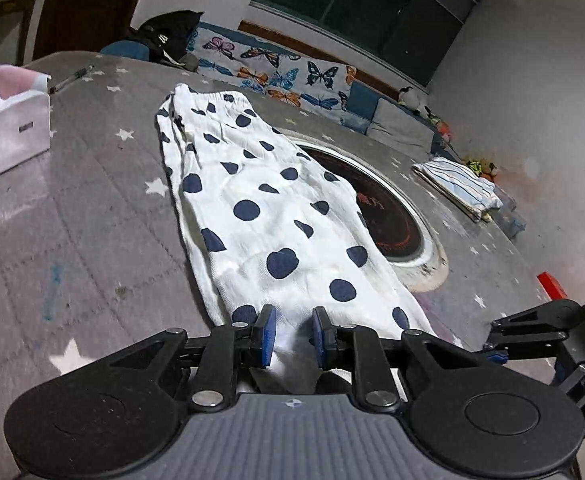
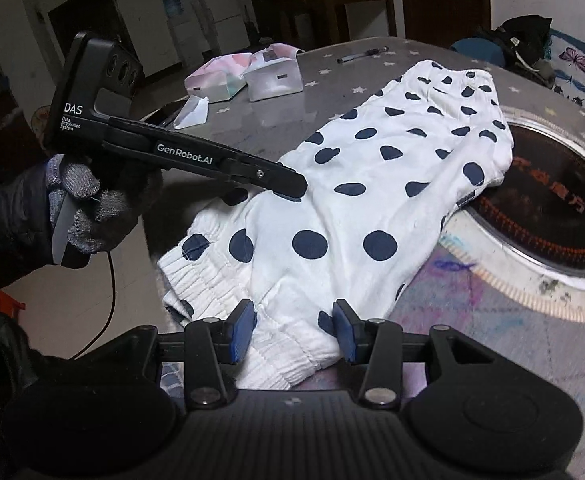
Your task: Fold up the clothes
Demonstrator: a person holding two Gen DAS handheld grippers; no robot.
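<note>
**Both tools at the cuff end of the dotty pants**

The white pants w/ dark blue dots (image 1: 276, 204) lie long and flat on the grey star surface (image 1: 92, 220). The waist end is far away. The stretchy cuff end (image 2: 212, 280) is close. One side of the pants hangs over the round dark burner (image 1: 388, 216) set in the surface.

The left tool (image 1: 292, 336) has its blue pads spread apart, w/ white cloth between them. It is not pinching yet. The right tool (image 2: 294, 330) is spread too, w/ the ribbed cuff in the gap, not pressed.

What could go wrong (just my guess):
- A tool may grab only the top layer, so the bottom layer stays behind and the fold goes lumpy.
- The cloth looks thin and floppy, so it may slip out if the pinch is only at the edge.
- The part over the burner rim may drag or catch when lifted.
- If one tool lifts faster, the fold goes crooked.

Further out: a white box (image 1: 8, 128), a pen (image 1: 70, 78) and a folded striped cloth (image 1: 456, 188).
</note>
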